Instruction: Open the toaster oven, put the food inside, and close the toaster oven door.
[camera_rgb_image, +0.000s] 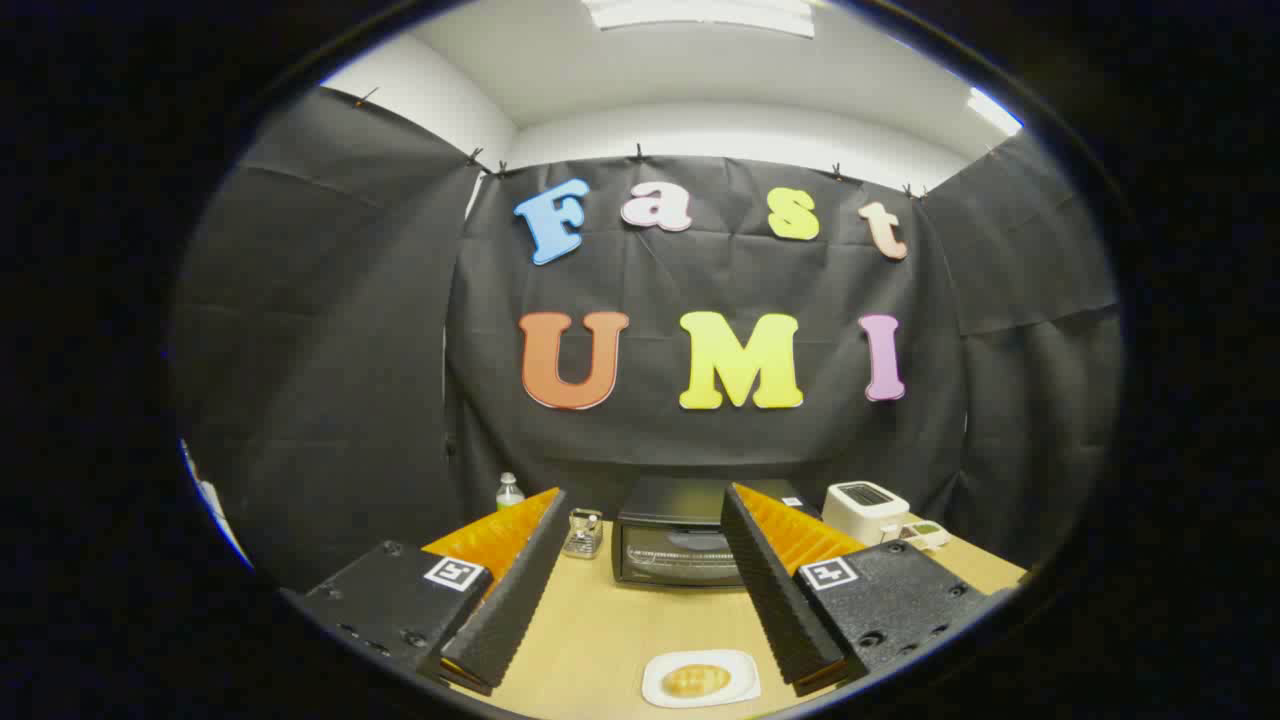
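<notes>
While you hold the gripper (640, 590) above the near part of the wooden table (600, 630), its two fingers (505, 600) stand wide apart, parted and pressing on nothing.

Item one: toaster oven (672, 545), dark body, glass door shut, set toward the table's far edge against the black cloth wall (700, 430). You see it beyond the fingers, in the gap between them, with its right part hidden by the right-hand finger.

Item two: white plate (700, 678), square with rounded corners, lying at the table's near edge, between the fingertips and a little toward the right one. It touches neither finger.

Item three: food (696, 680), a golden-brown bread roll, resting in the middle of the plate.

Item four: small glass jar (583, 533) with a metal clasp, just left of the toaster oven and apart from it.

Item five: clear bottle (509, 491), pale cap, at the far left corner of the table, partly hidden by the left-hand finger.

Item six: white toaster (864, 510), at the far right of the table, beside the toaster oven. A small pale object lies just right of it; you cannot tell what it is.
</notes>
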